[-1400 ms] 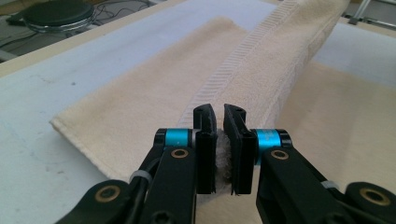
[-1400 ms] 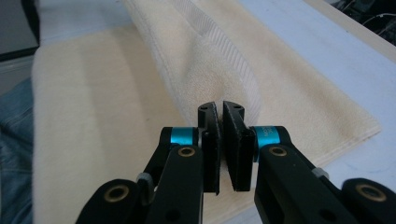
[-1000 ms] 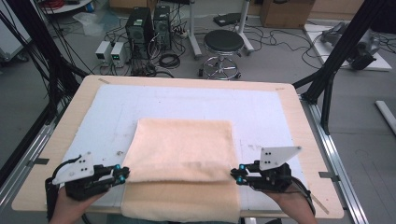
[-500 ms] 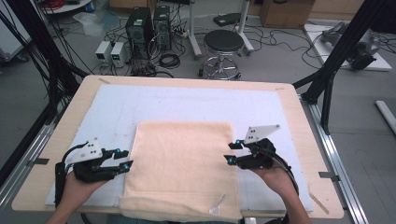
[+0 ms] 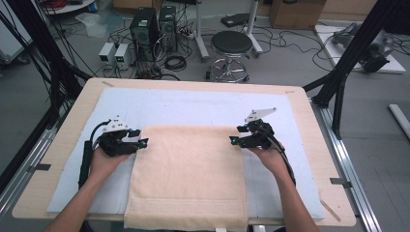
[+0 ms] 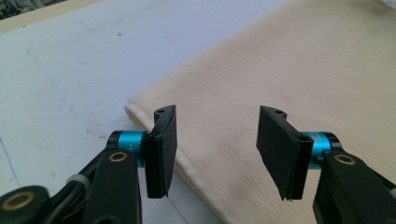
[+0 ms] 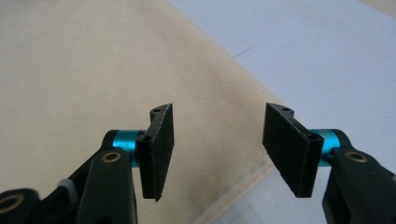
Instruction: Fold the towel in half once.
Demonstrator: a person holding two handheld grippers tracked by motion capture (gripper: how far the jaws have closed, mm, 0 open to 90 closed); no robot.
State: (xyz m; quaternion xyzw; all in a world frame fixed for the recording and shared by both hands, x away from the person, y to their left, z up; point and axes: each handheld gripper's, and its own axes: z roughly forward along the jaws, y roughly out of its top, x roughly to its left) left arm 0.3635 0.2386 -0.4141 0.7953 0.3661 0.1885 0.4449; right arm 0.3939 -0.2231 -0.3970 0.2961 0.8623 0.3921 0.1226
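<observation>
As your left tongs [image 5: 143,142] and right tongs [image 5: 233,140] have just been opening, empty, the folded beige towel [image 5: 188,174] lies soft and light: pinch both layers at its far corners.

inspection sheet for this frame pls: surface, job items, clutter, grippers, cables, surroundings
Surface: wooden table topped with a pale blue mat; a few faint marks on the mat.
Job's things: beige towel, folded, flat on the mat, its near edge hanging over the table's front edge.
Clutter: nothing seen on the table.
Grippers: left gripper at the towel's far left corner, right gripper at the far right corner. Both have just been opening; jaws apart over the towel's edges, nothing pinched.
Cables: one black cable trails from each gripper along the forearm; many loose cables on the floor beyond.
Surroundings: stool, computer towers, black frame posts, cardboard boxes at the back.
</observation>
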